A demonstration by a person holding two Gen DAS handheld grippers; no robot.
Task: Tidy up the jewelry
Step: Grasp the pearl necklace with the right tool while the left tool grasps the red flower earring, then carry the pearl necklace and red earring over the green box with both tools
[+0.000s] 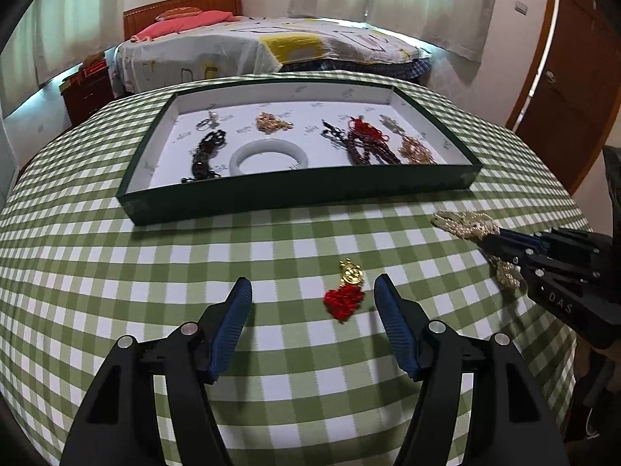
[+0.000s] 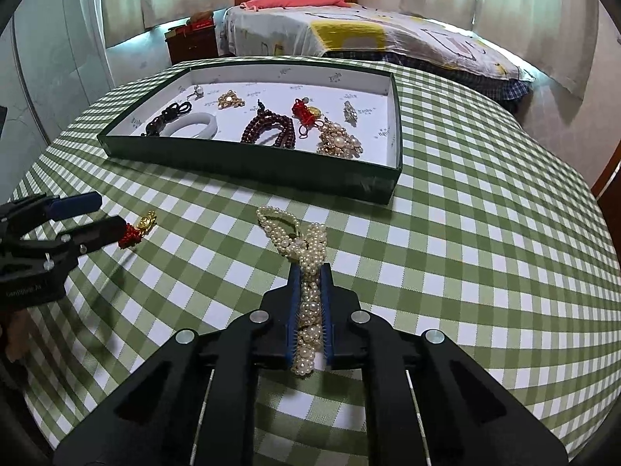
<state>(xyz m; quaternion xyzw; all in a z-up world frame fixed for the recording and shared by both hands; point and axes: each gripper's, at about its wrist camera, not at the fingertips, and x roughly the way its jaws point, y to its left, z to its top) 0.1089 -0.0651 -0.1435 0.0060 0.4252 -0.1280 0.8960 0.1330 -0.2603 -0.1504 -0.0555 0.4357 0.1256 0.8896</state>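
Since the tray (image 2: 248,163) waited mid-table, the right gripper (image 2: 310,272) clamped the pearl strand (image 2: 306,248) for lifting, while the left gripper (image 1: 312,291) straddled, wide apart, the red-knotted charm (image 1: 345,295).

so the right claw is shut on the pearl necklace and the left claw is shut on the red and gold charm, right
Not quite. The left claw is open: in the left wrist view the red and gold charm lies on the checked tablecloth between its fingers, untouched. The rest holds: the right wrist view shows the right claw shut on the pearl necklace.
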